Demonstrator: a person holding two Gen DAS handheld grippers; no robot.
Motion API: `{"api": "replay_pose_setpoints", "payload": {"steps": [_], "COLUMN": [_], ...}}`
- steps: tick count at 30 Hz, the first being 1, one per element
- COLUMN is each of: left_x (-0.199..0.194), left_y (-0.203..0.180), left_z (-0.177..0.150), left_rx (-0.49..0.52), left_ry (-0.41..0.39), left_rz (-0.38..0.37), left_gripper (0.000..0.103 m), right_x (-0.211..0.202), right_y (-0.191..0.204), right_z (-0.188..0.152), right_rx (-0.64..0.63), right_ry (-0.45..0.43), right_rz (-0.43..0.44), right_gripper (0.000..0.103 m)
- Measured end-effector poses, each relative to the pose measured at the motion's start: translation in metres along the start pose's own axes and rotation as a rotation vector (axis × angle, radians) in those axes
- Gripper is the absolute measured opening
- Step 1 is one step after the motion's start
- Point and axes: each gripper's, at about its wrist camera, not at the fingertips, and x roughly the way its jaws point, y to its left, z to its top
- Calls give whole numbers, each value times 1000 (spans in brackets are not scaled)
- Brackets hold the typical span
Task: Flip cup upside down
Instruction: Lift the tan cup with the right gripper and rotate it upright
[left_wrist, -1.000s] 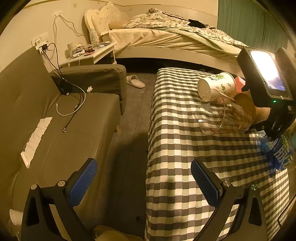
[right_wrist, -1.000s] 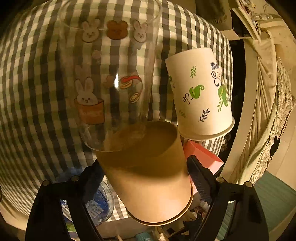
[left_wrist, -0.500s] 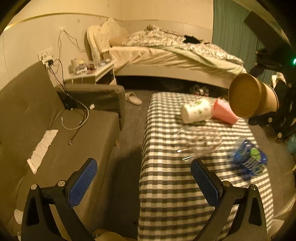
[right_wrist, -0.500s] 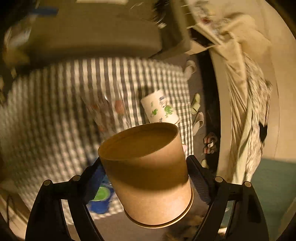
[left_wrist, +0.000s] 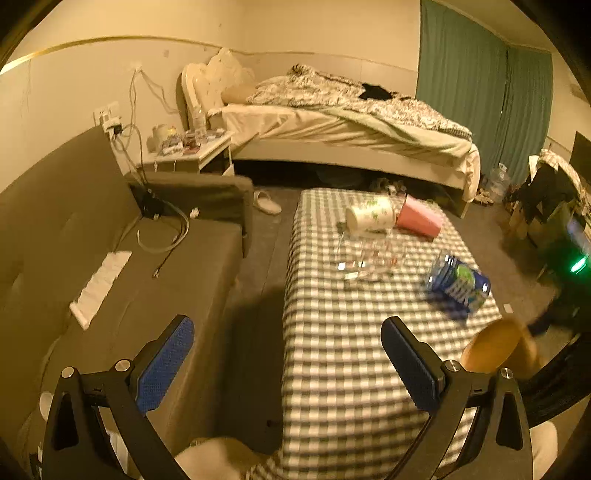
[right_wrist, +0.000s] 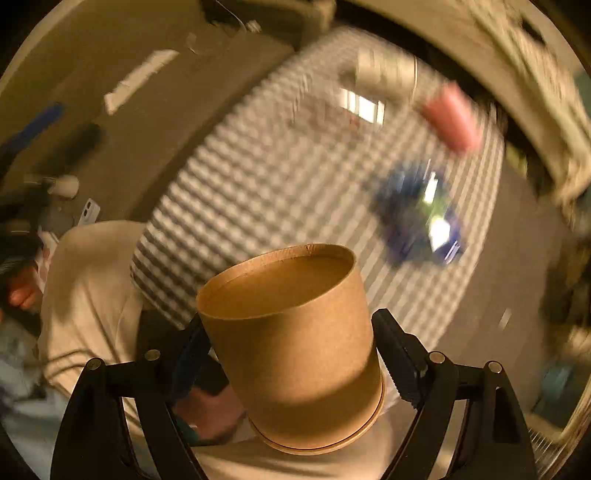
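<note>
My right gripper is shut on a brown paper cup, held in the air above the near end of the checked table. The cup's recessed base faces away from the camera and its rolled rim is nearest the camera. The same cup shows at the lower right of the left wrist view, beside the table's near right corner. My left gripper is open and empty, low over the gap between sofa and table.
On the table lie a clear glass, a white leaf-print cup, a pink cup and a blue packet. A grey sofa is at the left, a bed behind. The person's legs are below.
My right gripper has carried the brown cup from above the far table objects back and down to the near right corner, turning it. The left gripper has pulled back slightly.
</note>
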Motion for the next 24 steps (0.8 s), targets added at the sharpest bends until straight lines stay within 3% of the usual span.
{"api": "replay_pose_setpoints", "payload": {"steps": [4, 12, 15, 20, 24], "left_x": [5, 27, 35, 40, 35], "left_y": [8, 26, 27, 17, -5], "left_z": [-18, -27, -27, -24, -16], "left_rx": [-7, -34, -33, -10, 12], "left_ry": [46, 93, 110, 136, 159], "left_rz": [-5, 4, 4, -7, -29], "left_gripper": [103, 103, 103, 103, 103], "right_x": [53, 94, 95, 81, 37], "right_y": [-4, -34, -36, -23, -33], "right_z": [-14, 22, 29, 38, 30], "right_rx": [178, 403, 426, 362, 354], "right_ry": [111, 121, 89, 19, -110], "right_rz": [118, 156, 179, 161, 150], "right_gripper": [85, 82, 79, 81, 86]}}
